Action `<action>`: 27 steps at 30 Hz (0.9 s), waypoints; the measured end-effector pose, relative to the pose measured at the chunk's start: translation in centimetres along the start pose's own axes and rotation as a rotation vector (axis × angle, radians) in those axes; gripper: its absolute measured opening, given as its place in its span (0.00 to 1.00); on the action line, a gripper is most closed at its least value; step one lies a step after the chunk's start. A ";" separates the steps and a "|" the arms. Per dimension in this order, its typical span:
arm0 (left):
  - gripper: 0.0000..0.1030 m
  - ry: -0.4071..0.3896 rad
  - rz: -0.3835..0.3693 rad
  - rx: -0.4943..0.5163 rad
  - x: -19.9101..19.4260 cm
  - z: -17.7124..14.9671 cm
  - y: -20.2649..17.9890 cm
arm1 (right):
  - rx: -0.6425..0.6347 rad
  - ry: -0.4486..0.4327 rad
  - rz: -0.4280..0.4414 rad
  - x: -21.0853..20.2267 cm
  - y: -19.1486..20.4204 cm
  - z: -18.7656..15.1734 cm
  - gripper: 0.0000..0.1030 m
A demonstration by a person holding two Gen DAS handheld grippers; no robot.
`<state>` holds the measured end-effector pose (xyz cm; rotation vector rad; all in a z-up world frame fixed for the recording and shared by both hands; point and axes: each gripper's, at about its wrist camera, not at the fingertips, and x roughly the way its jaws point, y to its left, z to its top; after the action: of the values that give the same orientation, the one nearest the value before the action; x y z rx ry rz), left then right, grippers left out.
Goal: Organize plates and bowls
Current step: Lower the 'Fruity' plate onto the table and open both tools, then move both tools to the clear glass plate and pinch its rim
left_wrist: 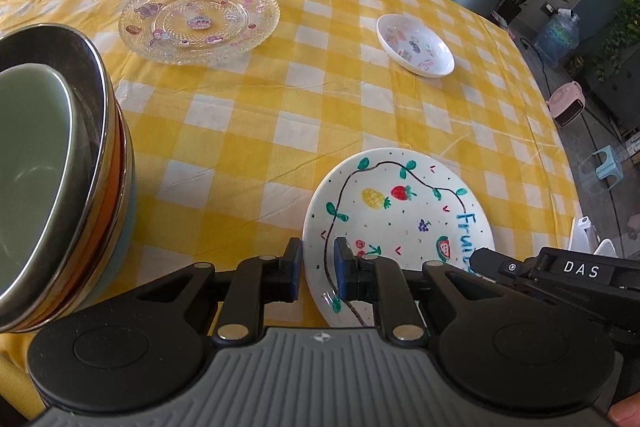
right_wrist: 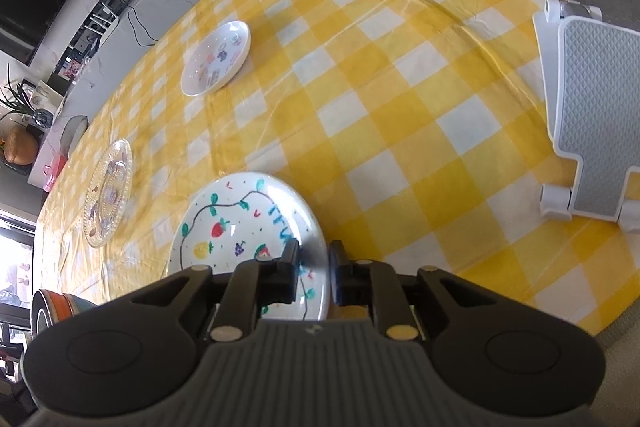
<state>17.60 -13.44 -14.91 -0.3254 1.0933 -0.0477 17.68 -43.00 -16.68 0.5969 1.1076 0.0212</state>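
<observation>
At the near edge of the bench (left_wrist: 256, 131), on its yellow-checked cloth, your left claw (left_wrist: 316, 267) and right claw (right_wrist: 314, 269) each pinch the rim of the glossy round fruit plate (left_wrist: 400, 211), hand-painted "Fruit". The black right claw reads "DAS". A pressed-glass plate (left_wrist: 199, 17) and small white dish (left_wrist: 416, 45) lie farther in; stacked bowls (left_wrist: 60, 167) stand left.
</observation>
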 end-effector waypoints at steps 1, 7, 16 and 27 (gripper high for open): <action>0.18 0.003 0.002 0.002 0.0 0.1 0.0 | -0.001 0.000 0.000 0.0 0.0 0.0 0.15; 0.20 0.003 0.013 0.020 -0.5 0.4 -0.4 | -0.003 -0.005 -0.010 -0.3 0.1 0.1 0.20; 0.30 -0.072 -0.025 0.120 -4.6 2.2 -1.3 | -0.073 -0.139 -0.004 -2.7 1.2 0.1 0.30; 0.41 -0.124 -0.039 0.146 -8.6 6.9 1.4 | -0.151 -0.281 0.097 -4.3 5.8 1.0 0.39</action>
<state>19.56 -8.77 -5.01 -0.2161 0.9548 -0.1398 18.11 -39.90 -10.13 0.5004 0.7963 0.1005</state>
